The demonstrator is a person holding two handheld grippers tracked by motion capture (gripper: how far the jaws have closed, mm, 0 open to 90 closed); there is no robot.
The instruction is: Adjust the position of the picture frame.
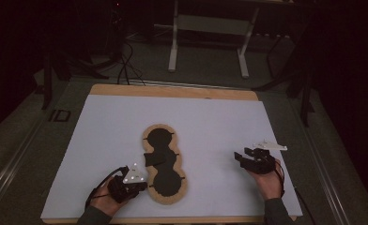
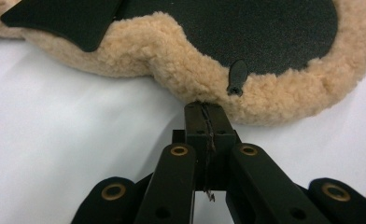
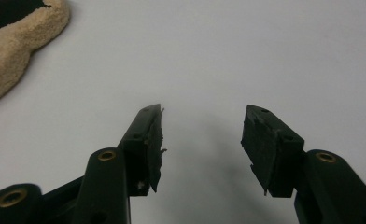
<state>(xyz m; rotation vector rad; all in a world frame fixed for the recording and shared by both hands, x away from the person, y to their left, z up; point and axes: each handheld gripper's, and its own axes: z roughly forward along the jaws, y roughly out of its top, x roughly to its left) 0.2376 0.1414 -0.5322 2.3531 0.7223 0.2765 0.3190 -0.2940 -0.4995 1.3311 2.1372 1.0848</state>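
Currently left gripper (image 1: 142,183), jaws pressed together and empty, touches the fleece pad (image 1: 164,163) edge at 7 o'clock of the white mat (image 1: 210,122). Right gripper (image 1: 241,158) idles wide at 3 o'clock. Risk: closed tips shove the pad rather than pinch its pile.

No readable text, label, brand or number found; dark mark on floor (image 1: 59,115) left of table (image 1: 172,91) stayed illegible.

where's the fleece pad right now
In the high view, the fleece pad lies mid-table on the white sheet, its near end beside the left gripper.
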